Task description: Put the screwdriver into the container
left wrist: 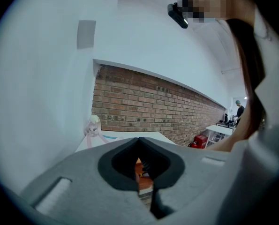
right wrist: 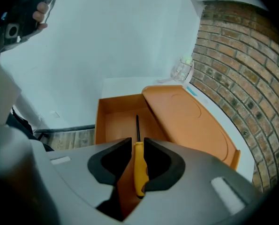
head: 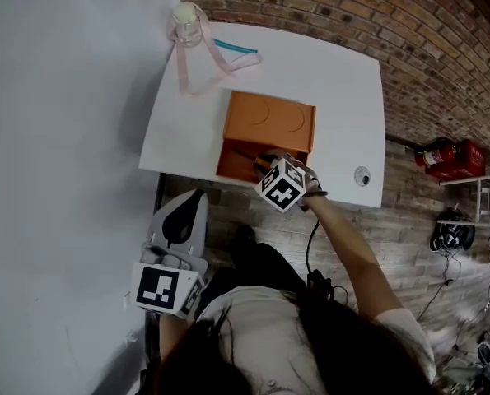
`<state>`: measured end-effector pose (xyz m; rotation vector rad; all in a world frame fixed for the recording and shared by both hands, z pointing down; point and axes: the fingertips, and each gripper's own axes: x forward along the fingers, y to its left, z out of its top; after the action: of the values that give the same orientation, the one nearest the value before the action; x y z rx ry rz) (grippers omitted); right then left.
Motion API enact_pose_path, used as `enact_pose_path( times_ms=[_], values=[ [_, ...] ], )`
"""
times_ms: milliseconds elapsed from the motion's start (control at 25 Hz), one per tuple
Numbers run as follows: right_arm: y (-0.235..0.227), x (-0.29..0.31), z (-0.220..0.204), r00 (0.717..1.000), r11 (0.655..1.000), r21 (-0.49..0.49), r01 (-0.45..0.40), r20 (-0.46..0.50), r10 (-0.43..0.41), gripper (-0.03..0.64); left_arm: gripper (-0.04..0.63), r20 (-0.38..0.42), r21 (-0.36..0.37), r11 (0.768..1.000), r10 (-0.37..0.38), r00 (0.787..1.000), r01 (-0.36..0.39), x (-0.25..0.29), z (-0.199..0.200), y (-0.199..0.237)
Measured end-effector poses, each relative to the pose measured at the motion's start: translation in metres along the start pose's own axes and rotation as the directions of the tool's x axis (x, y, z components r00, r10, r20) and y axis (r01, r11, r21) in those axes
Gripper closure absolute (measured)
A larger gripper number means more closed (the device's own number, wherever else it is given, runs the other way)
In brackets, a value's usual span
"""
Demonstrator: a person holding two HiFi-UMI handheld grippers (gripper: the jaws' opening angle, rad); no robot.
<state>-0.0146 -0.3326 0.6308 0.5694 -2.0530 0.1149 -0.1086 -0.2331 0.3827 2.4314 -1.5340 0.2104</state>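
An orange container (head: 238, 161) stands open at the near edge of the white table (head: 343, 97), its lid (head: 271, 115) folded back flat. My right gripper (head: 271, 164) hovers over the open compartment, shut on the screwdriver. In the right gripper view the yellow handle (right wrist: 139, 168) sits clamped between the jaws of the right gripper (right wrist: 138, 142), and the black shaft (right wrist: 137, 125) points down into the container (right wrist: 112, 123). Whether the tip touches the bottom I cannot tell. My left gripper (head: 192, 197) hangs low at the left, off the table, shut and empty.
A clear bottle with a pink strap (head: 187, 23) and a blue strip (head: 236, 48) lie at the table's far left corner. A small round object (head: 361, 175) sits near the right front corner. A white wall runs along the left; a red item (head: 449, 156) lies on the brick floor at right.
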Motion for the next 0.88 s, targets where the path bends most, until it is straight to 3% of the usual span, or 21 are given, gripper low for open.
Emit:
enact_pose_path(
  times_ms=[480,880],
  values=[
    [0.009,-0.051,0.011,0.989,0.987,0.122,0.104,0.095,-0.116,0.543,0.595,0.029,0.041,0.997,-0.068,0.997,0.067,-0.02,0.009,-0.017],
    [0.034,-0.101,0.012,0.964,0.938,0.304,0.167,0.149,-0.22,0.543,0.595,0.051,0.085,0.986,-0.146,0.988,0.141,-0.055,0.019,-0.032]
  ],
)
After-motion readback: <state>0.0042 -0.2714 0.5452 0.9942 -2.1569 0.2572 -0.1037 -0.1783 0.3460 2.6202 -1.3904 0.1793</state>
